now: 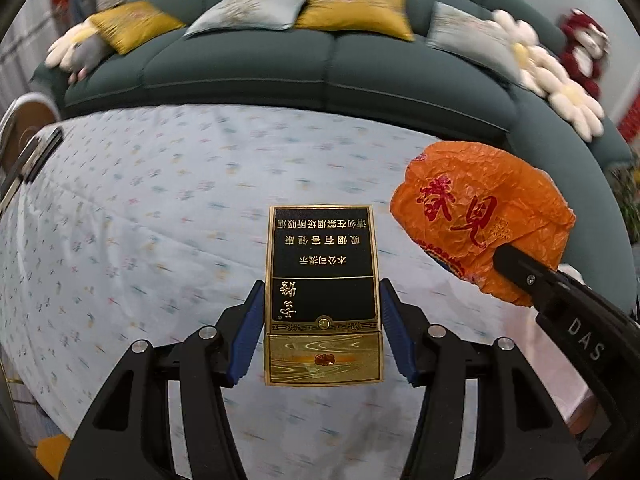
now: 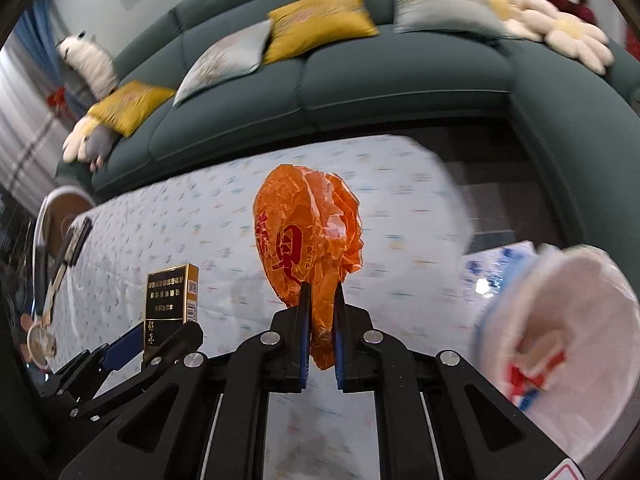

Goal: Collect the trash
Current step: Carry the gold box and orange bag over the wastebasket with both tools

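My left gripper point(image 1: 322, 292) is shut on a black and gold cigarette box point(image 1: 322, 280), held above the table. The box also shows in the right wrist view point(image 2: 170, 300), at the left with the left gripper point(image 2: 132, 340) under it. My right gripper point(image 2: 321, 292) is shut on a crumpled orange plastic bag point(image 2: 308, 232) with red characters, held up above the table. The bag shows at the right of the left wrist view point(image 1: 480, 216), with the right gripper's finger point(image 1: 528, 276) on it. A white bin with a liner point(image 2: 572, 340) stands low at the right.
The table point(image 1: 160, 208) has a light blue patterned cloth. A dark green sofa point(image 1: 320, 72) with yellow and grey cushions runs behind it and curves round on the right. A round stand with a strap point(image 2: 60, 248) is at the table's left end.
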`<control>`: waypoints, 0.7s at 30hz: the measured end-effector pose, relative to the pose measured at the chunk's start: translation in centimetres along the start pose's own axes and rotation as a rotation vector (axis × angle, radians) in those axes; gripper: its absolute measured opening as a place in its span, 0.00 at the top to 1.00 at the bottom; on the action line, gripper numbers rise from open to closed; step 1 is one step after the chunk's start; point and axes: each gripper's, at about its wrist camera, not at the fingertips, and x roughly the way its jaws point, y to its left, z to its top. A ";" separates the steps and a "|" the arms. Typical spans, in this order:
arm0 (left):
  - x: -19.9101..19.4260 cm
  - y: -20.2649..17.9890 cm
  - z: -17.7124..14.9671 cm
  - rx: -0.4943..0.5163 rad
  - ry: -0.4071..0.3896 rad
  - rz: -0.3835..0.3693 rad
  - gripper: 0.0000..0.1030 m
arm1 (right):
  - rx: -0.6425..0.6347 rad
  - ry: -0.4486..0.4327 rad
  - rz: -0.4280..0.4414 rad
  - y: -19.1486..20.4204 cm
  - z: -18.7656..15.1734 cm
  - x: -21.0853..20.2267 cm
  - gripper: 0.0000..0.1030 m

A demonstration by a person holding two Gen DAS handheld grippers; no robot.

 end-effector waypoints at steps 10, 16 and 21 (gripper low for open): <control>-3.7 -12.8 -3.4 0.173 -0.022 -0.104 0.48 | 0.075 -0.087 -0.116 -11.0 -3.0 -8.2 0.91; -4.2 -19.5 -5.4 0.260 -0.010 -0.147 0.48 | 0.141 -0.115 -0.163 -17.0 -5.0 -11.2 0.91; -4.2 -23.8 -6.9 0.314 0.009 -0.184 0.48 | 0.192 -0.116 -0.189 -20.7 -6.6 -12.2 0.91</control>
